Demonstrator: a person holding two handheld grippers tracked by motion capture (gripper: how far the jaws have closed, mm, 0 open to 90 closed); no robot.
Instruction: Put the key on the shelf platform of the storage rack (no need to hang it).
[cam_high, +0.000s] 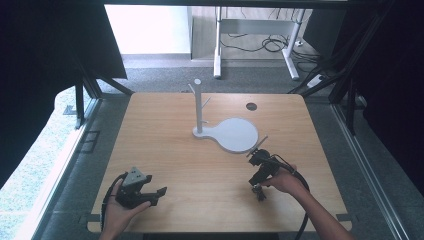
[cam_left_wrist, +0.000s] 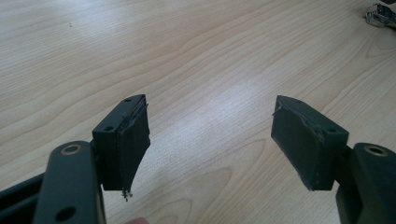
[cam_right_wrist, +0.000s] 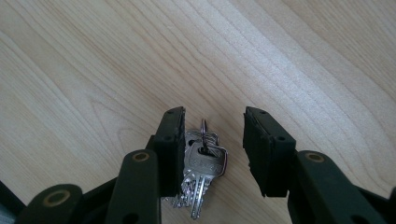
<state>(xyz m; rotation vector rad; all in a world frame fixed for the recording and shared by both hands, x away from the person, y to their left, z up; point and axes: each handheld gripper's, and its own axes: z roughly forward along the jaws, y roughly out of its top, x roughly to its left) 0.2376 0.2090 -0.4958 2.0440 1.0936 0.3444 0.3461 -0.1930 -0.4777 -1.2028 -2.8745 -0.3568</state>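
Note:
A bunch of silver keys on a ring lies flat on the wooden table. My right gripper points down over it with the keys between its jaws. The left pad stands right beside the keys, the right pad a clear gap away, so the gripper is open. From above, the right gripper hangs over the keys near the table's front right. My left gripper rests at the front left, open and holding nothing. The keys also show far off in the left gripper view.
A white stand with an upright peg post and a round flat base sits at the table's middle back. A cable hole lies behind it. Bare wood stretches between the two grippers.

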